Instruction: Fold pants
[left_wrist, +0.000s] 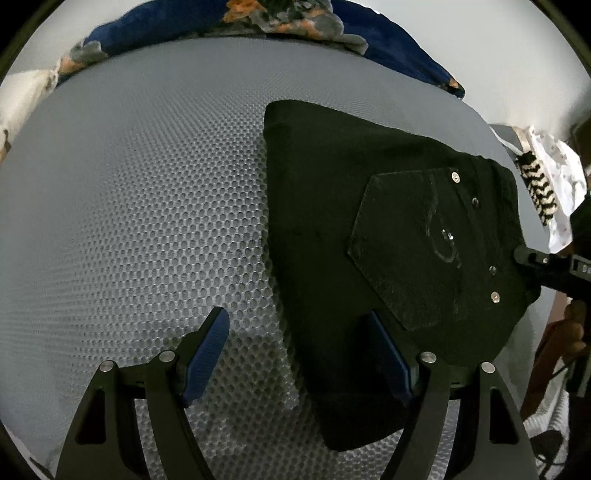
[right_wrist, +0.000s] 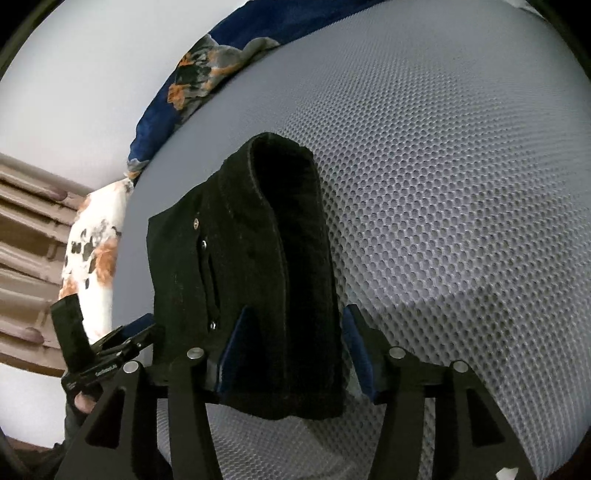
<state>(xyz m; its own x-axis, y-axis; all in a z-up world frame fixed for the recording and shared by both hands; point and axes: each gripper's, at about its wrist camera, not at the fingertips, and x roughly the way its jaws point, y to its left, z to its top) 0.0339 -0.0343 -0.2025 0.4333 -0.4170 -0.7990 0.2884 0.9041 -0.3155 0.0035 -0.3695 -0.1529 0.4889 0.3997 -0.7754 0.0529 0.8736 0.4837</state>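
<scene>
Black pants (left_wrist: 388, 229) lie folded into compact stack on grey mesh mattress (left_wrist: 147, 203); back pocket up.

Left gripper (left_wrist: 295, 354): jaws wide, empty, one finger over stack edge.

Right gripper (right_wrist: 291, 350): jaws apart astride waistband end, not pinching.

We judge denim thick, limp, heavy; grip waistband edge through all layers.

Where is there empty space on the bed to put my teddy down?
The grey mesh mattress is bare on the side bordered by the black pants, the flowery blue blanket along its far edge, and the left gripper. It is crowded where the folded pants lie, with the right gripper around their edge.
</scene>
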